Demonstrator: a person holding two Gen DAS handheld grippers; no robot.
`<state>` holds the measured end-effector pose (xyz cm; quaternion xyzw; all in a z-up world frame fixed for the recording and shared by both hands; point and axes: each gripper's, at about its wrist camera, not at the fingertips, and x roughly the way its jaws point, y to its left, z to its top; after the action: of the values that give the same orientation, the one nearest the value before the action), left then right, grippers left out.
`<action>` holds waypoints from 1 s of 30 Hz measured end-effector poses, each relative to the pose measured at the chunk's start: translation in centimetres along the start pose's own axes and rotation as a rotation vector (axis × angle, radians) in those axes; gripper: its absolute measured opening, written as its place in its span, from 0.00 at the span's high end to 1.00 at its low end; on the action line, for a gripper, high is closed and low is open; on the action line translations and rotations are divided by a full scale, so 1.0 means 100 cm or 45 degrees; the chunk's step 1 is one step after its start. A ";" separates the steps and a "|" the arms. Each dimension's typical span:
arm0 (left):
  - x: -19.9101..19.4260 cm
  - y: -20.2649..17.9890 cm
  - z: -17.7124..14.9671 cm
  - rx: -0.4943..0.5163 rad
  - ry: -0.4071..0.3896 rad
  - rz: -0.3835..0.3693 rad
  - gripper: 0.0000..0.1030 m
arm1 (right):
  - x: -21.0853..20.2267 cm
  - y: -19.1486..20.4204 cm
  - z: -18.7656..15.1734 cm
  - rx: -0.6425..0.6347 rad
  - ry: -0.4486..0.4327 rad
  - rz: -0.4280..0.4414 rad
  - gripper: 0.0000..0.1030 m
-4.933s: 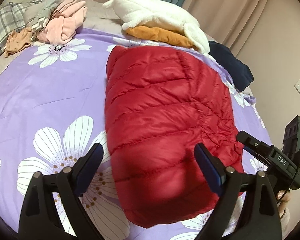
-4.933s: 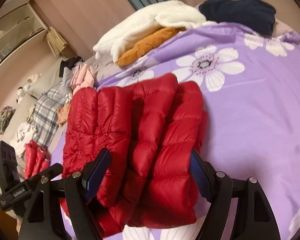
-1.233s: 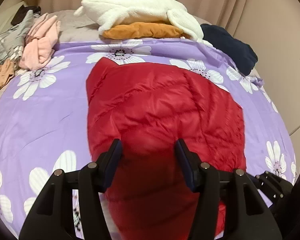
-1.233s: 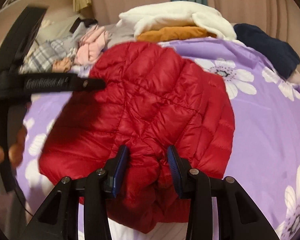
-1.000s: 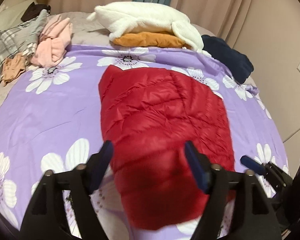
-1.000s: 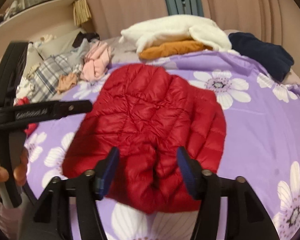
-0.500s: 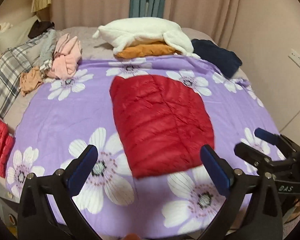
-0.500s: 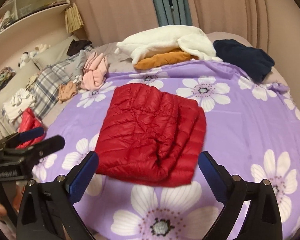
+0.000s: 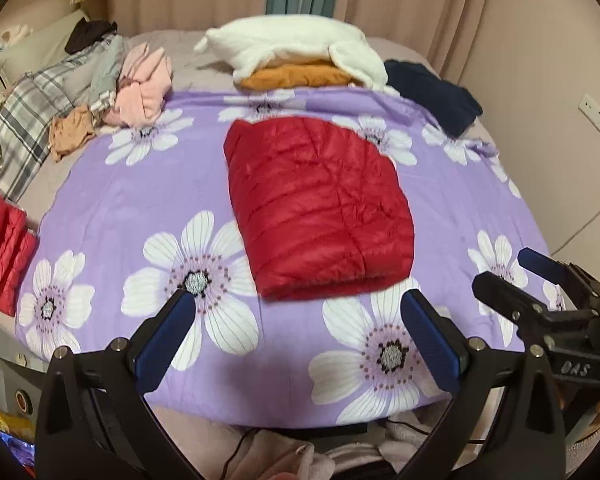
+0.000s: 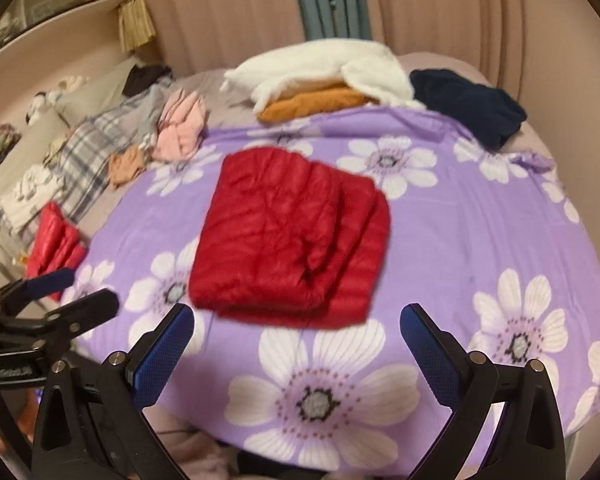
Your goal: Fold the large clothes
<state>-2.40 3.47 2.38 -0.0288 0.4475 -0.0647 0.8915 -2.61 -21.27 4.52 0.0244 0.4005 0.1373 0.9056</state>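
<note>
On the purple sheet (image 9: 112, 204) lies the folded red jacket (image 9: 316, 208), both grippers apart

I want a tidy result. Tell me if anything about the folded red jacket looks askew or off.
The red jacket lies folded on the purple sheet, but the stack is uneven: lower layers stick out stepwise along its right edge, and it sits slightly turned against the sheet's near edge. Nothing looks damaged.

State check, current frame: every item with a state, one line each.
Red quilted puffer jacket: folded, flat on the purple floral sheet, untouched.
Left tool: open, empty.
Right tool: open, empty.
White fleece garment: stacked on folded orange garment.
Navy garment: bundled at bed edge.
Pink garment: crumpled, unfolded.
</note>
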 end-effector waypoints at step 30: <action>-0.005 -0.017 -0.003 0.042 -0.012 0.024 0.00 | -0.010 -0.005 -0.005 0.026 -0.015 -0.001 0.01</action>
<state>-3.04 1.84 2.78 -0.0102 0.4424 -0.0635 0.8945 -3.50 -22.01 4.85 0.0342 0.3965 0.1326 0.9078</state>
